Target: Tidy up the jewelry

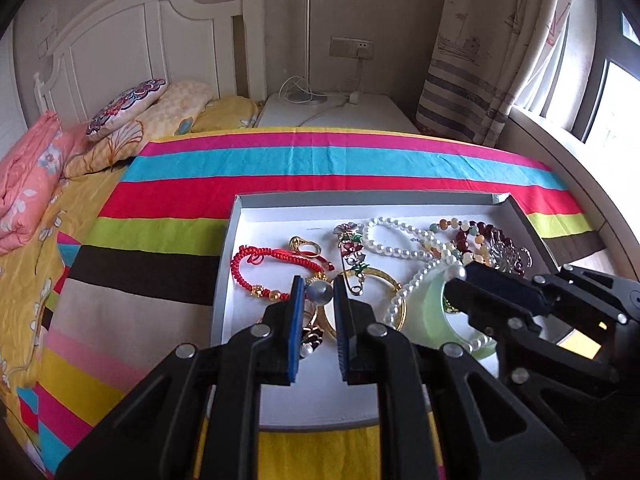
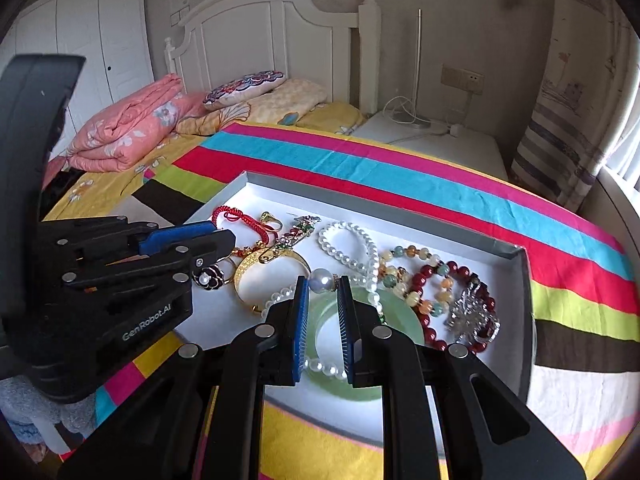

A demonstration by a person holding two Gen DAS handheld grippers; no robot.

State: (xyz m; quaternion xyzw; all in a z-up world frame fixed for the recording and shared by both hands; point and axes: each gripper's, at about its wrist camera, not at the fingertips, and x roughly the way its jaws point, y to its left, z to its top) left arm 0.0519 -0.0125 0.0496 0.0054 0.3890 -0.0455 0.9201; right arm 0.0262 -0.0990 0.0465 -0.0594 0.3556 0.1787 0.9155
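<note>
Blue-padded left gripper (image 1: 319, 282) narrowed to a slim gap, pinching a grey round pearl (image 1: 320, 293) over the white shallow cardboard tray (image 1: 240, 220) on the striped multicoloured bedspread (image 1: 320, 160). Right gripper (image 2: 322, 286) equally narrow, clamped on a pale glossy pearl (image 2: 321, 279) above the translucent green jade bangle (image 2: 400, 312). Red braided cord bracelet (image 1: 276, 268) and dark red bead bracelet (image 2: 424, 280) lying in the tray. Only from the left wrist: bright window (image 1: 616, 92). Only from the right wrist: white wardrobe doors (image 2: 80, 40), and the black flower-shaped ring (image 2: 208, 274) clear.
</note>
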